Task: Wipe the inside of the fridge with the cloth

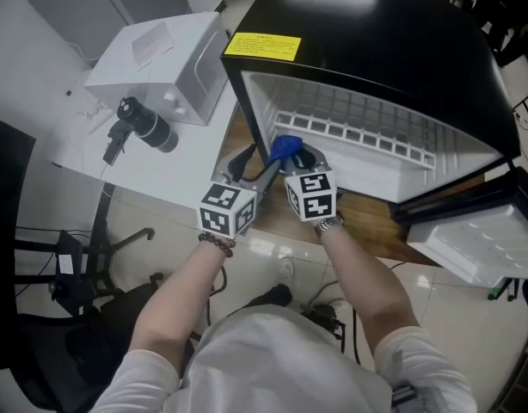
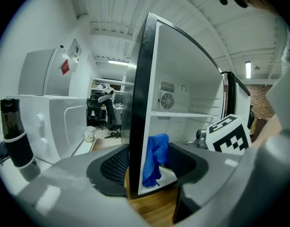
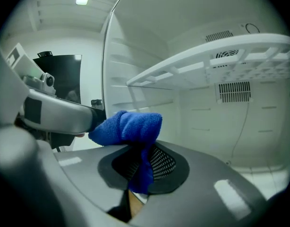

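The black fridge (image 1: 376, 41) stands open on a wooden top, its white inside and wire shelf (image 1: 359, 132) showing. A blue cloth (image 1: 287, 149) is bunched in my right gripper (image 1: 297, 160), which is shut on it at the fridge's lower left opening. In the right gripper view the cloth (image 3: 131, 126) bulges above the jaws of my right gripper (image 3: 142, 167), with the white shelf (image 3: 206, 60) overhead. My left gripper (image 1: 252, 167) is open just left of the cloth. In the left gripper view my left gripper (image 2: 147, 167) frames the fridge's black side edge (image 2: 138, 103) and the cloth (image 2: 154, 157), touching neither.
A white box-shaped appliance (image 1: 161, 54) and a black cylindrical device (image 1: 144, 123) sit on a white table to the left. The fridge door (image 1: 479, 239) hangs open at the right. A cup (image 2: 89, 134) stands on the far counter. A chair base (image 1: 83, 265) is at lower left.
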### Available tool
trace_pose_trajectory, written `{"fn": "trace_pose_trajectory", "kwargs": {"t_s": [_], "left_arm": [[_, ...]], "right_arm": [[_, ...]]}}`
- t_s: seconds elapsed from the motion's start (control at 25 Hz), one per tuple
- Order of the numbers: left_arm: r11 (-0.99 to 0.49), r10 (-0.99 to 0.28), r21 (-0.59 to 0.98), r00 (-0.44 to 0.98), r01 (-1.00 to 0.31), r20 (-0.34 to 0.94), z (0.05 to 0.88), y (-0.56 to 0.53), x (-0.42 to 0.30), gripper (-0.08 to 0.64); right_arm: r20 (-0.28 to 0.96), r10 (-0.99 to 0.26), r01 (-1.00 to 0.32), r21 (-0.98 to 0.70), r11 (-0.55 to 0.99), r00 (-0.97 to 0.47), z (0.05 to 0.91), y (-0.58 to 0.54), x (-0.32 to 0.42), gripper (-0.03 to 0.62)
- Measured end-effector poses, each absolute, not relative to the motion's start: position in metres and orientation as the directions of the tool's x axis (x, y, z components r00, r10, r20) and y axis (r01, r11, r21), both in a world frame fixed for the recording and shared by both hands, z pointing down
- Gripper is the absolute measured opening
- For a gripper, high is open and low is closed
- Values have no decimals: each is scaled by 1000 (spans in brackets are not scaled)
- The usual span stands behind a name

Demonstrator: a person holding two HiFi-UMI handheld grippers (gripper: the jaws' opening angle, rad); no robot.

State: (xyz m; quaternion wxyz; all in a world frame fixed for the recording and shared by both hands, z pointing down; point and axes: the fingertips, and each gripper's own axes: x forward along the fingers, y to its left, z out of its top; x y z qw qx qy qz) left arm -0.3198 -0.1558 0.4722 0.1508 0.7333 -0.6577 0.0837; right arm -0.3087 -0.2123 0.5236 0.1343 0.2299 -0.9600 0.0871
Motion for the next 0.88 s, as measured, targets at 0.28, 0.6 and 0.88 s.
{"fn": "trace_pose_trajectory", "kwargs": {"t_s": [0.28,0.6,0.88], "left_arm": [[-102,-946,117,132,-988,296,473,-159,-321,255],[-88,-954,101,113,-991,276,472,-161,-327,202],[-64,-959,70,81,-995,272,473,-164,-330,176]], "right_arm": [[292,-465,-514,-120,849,-836,531,-234,-313,35],[281,-516,-566,-139,813,-810,540,-259,-319,35],[269,-561,-609,-148,779,-783,546,-283,-325,35]]}}
